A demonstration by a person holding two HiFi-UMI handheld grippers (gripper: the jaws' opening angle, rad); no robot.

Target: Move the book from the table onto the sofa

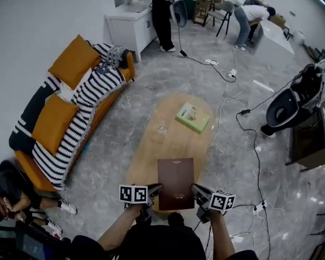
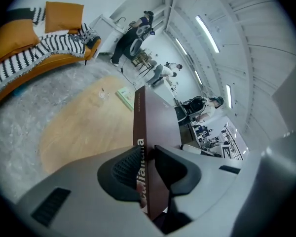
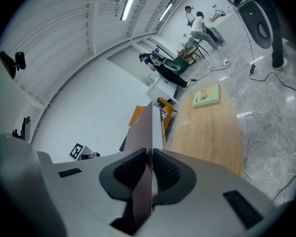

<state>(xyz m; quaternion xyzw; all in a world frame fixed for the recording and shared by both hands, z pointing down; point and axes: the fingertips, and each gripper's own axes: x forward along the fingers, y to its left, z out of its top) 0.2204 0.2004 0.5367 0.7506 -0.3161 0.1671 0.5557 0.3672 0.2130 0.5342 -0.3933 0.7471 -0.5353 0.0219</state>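
- Carry stage: the left hand-held gripper (image 1: 156, 189) and the right hand-held gripper (image 1: 196, 190) each pinch one side edge of the dark brown book (image 1: 175, 183), which hangs flat over the near end of the wooden desk (image 1: 168, 142).
- The left gripper view shows the jaws clamped across the book's spine (image 2: 139, 117). The right gripper view shows the jaws shut tight on the opposite, thin edge (image 3: 148, 127).
- Judging by the gripper views, the book looks clear of the desk top, so the pickup seems done and the transfer is in hand.
- The next move calls for a swing to the person's left, both grips keeping level with each other, towards the orange sofa (image 1: 30, 172), which stands well apart from the desk.
- A landing spot needs picking: two orange cushions (image 1: 73, 61) and a striped blanket (image 1: 92, 93) cover most of the seat.
- A green book (image 1: 193, 117) lies on the desk's far half and is not part of this job.
- Hard to read: the head view, looking straight down, does not show the gap between book and desk.
- The lettering on the spine is partly covered by a jaw.
- A small clear item (image 1: 162, 129) at mid-desk is too small to identify.
- The person's own body hides the desk's near rim, and a seated person blocks the sofa's near end.
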